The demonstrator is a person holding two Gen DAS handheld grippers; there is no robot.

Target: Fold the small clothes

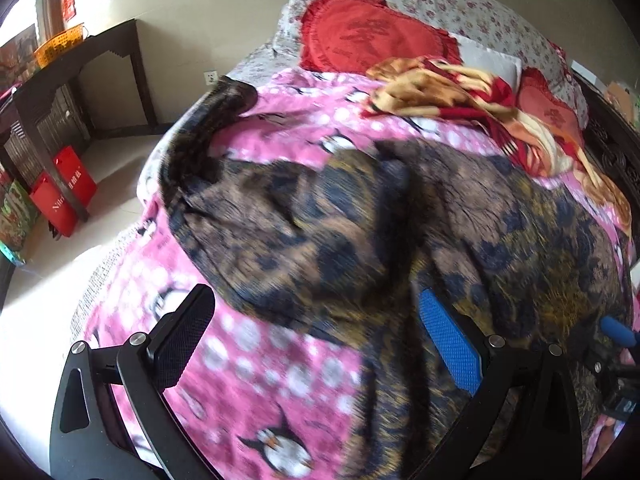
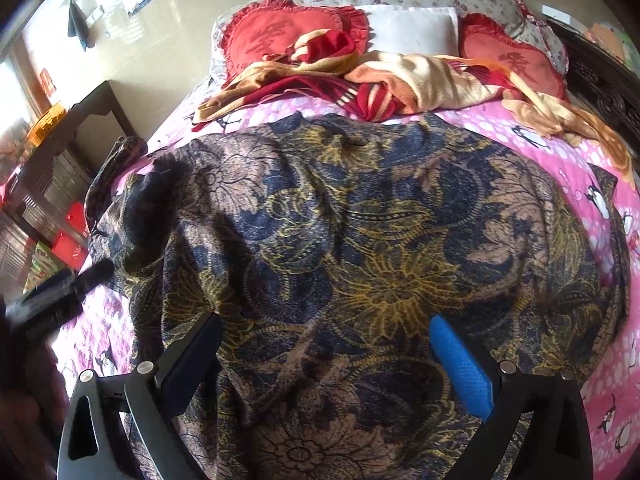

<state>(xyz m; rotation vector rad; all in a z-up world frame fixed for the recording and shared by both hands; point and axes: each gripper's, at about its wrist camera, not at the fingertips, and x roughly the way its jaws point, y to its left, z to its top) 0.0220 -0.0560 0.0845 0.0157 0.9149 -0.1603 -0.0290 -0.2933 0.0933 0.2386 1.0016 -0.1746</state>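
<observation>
A dark blue, brown and gold floral garment (image 2: 360, 248) lies spread over the pink penguin bedspread (image 2: 600, 168). In the left wrist view the garment (image 1: 360, 220) is blurred, with one part folded over. My left gripper (image 1: 316, 312) is open and empty, just above the garment's near left edge; it also shows at the left of the right wrist view (image 2: 80, 280). My right gripper (image 2: 324, 340) is open and empty, low over the garment's near part; it also shows at the right edge of the left wrist view (image 1: 616, 336).
Two red heart cushions (image 2: 280, 36) and a white pillow (image 2: 412, 28) lie at the head of the bed, with a red and tan blanket (image 2: 400, 76) crumpled before them. A dark wooden desk (image 1: 80, 80) and red bags (image 1: 64, 192) stand left of the bed.
</observation>
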